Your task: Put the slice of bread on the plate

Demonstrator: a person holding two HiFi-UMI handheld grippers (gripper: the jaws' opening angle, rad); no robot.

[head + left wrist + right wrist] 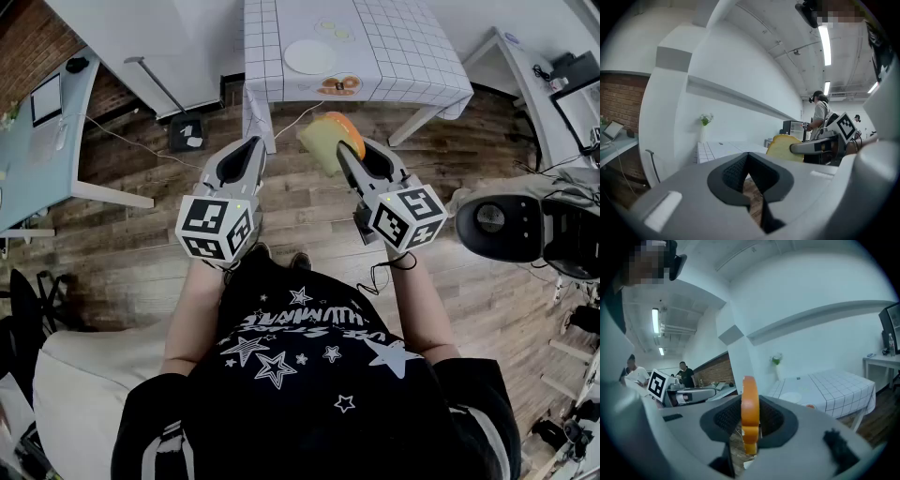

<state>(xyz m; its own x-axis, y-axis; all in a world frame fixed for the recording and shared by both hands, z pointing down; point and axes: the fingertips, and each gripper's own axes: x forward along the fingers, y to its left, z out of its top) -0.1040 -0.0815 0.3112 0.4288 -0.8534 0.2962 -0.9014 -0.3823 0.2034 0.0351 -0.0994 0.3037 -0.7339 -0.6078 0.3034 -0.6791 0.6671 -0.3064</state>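
A slice of bread [330,141], pale yellow with an orange crust, stands on edge between the jaws of my right gripper [343,156], which is shut on it. In the right gripper view the bread [750,413] shows edge-on, over the wooden floor. The white plate [309,56] lies on the table with the white grid cloth [412,66], well ahead of both grippers; the right gripper view has the plate [791,397] too. My left gripper [255,146] hangs beside the right one, shut and empty [749,160]. From the left gripper view the bread [780,146] sits to the right.
An orange-patterned dish [337,86] lies at the table's near edge. A blue desk with a tablet [45,98] stands at left, a flat stand base [185,132] on the floor, and a round dark-and-white machine [497,220] at right. People stand in the background.
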